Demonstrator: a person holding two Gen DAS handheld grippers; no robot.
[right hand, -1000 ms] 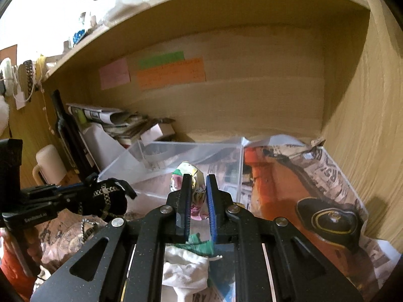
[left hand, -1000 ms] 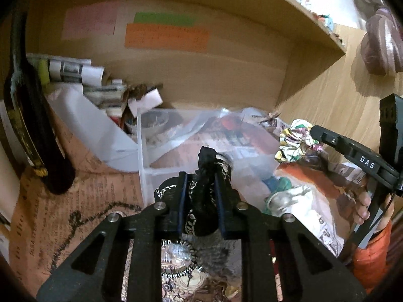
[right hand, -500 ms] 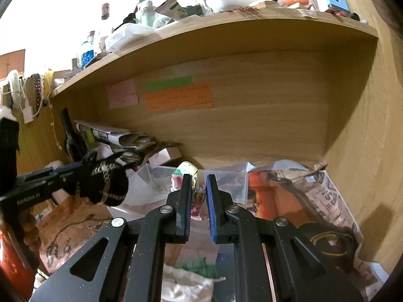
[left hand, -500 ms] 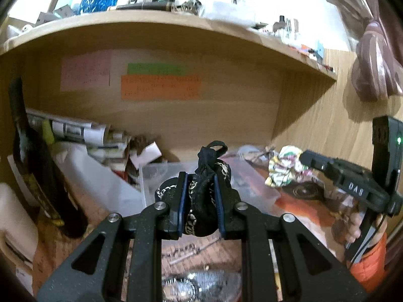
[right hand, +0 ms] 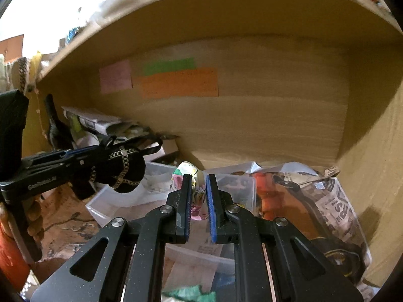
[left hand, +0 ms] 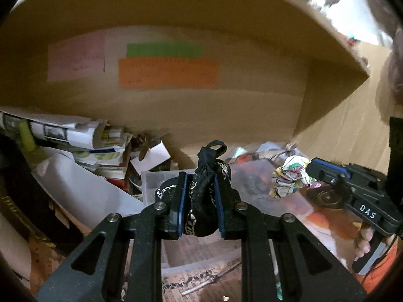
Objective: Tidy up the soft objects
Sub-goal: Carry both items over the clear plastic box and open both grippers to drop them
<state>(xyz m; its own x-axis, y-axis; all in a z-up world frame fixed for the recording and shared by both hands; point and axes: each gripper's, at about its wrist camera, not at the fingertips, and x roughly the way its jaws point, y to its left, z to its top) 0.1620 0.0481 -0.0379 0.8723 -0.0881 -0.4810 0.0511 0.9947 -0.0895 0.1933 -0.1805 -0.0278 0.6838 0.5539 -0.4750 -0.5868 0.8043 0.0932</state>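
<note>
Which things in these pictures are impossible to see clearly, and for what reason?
- Writing on the orange paper note: blurred, both views.
- Lower part of the black pouch with chain pattern: left gripper covers it, left view.
- Contents of the clear plastic box: right gripper hides them, right view.

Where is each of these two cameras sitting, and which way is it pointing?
Left wrist: rides the left gripper, looking along its fingers at the black pouch they clamp; the right gripper and the person's fingers show at right.
Right wrist: rides the right gripper, clamping a floral cloth; the left gripper shows at left.
Shared: orange note, clear bin.
</note>
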